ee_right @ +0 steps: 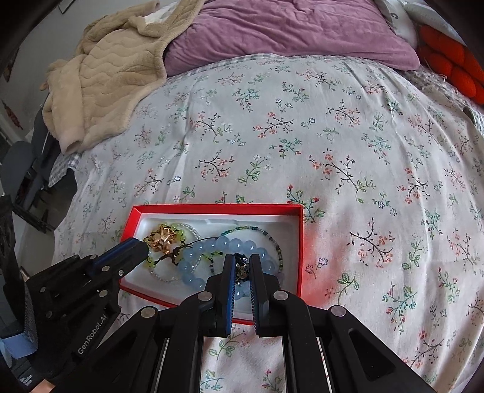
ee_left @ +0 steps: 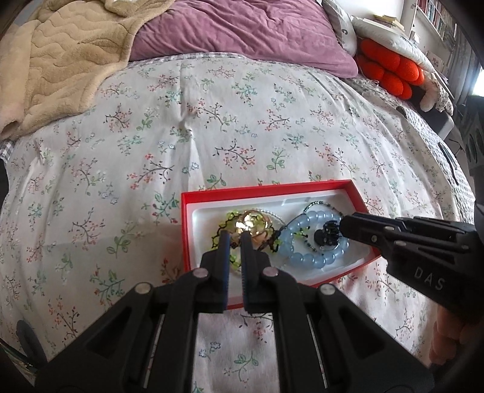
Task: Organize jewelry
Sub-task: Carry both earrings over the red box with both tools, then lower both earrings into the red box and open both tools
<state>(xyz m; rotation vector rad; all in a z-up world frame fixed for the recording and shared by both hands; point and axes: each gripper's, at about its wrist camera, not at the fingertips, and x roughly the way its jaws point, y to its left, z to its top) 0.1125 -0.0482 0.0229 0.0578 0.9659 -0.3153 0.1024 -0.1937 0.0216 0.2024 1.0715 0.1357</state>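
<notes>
We have two tools, one in each hand, and both point down into the red box point(ee_right: 298, 241).

Our left gripper point(ee_left: 235, 238) is almost pressed together. Its tips pinch the shiny gold flower piece point(ee_left: 252, 225) at the left end of the box. We think we hold it tight so it does not slip and drop on the bed.

Our right gripper point(ee_right: 242, 261) is almost pressed together too. A small dark charm point(ee_right: 242, 266) sits between its tips, just over the blue bead bracelet point(ee_right: 224, 245). We cannot tell if the charm is tied to the bracelet.

The box has a white tray inside, which keeps the jewelry in one place. In it lie the blue beads, a yellow-green bead string point(ee_right: 178, 234) around the gold piece, and a thin dark bead chain point(ee_right: 272, 238) on the right.

The box rests on the flowery bedsheet point(ee_right: 302, 136), near us. Far away lie a tan blanket point(ee_right: 106, 78) and a purple pillow point(ee_right: 287, 27).
</notes>
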